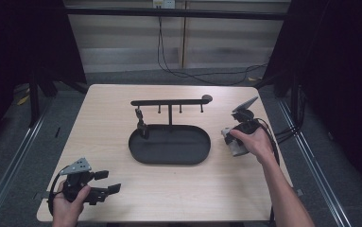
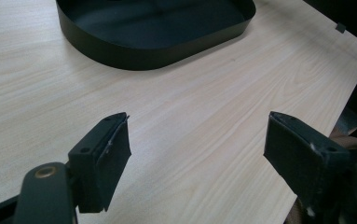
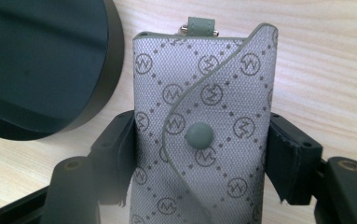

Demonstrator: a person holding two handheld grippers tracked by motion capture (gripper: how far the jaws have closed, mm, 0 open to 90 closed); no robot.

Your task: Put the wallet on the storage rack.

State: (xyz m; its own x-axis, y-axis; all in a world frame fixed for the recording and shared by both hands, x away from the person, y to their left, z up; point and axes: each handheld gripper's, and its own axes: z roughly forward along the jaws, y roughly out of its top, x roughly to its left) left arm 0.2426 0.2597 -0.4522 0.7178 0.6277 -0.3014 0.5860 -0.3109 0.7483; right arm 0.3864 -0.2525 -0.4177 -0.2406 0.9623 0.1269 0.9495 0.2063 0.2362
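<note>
A grey monogram key pouch [image 3: 204, 140] with a round snap and a small top loop sits between my right gripper's [image 3: 202, 154] two black jaws, which press on its sides. In the high view that right gripper [image 1: 233, 139] is at the table's right, beside the black oval tray [image 1: 143, 158], with the pouch [image 1: 235, 147] in it. The tray carries a black rack [image 1: 169, 102] with hooks; a small dark item [image 1: 142, 124] hangs from the left hook. My left gripper [image 1: 107, 182] rests near the front left corner, open with nothing between its jaws [image 2: 197, 154].
The light wooden table [image 1: 178, 189] has bare surface in front of the tray. Its right edge shows in the left gripper view past the table [image 2: 344, 60]. Dark curtains and metal rails flank the table; cables lie on the floor behind.
</note>
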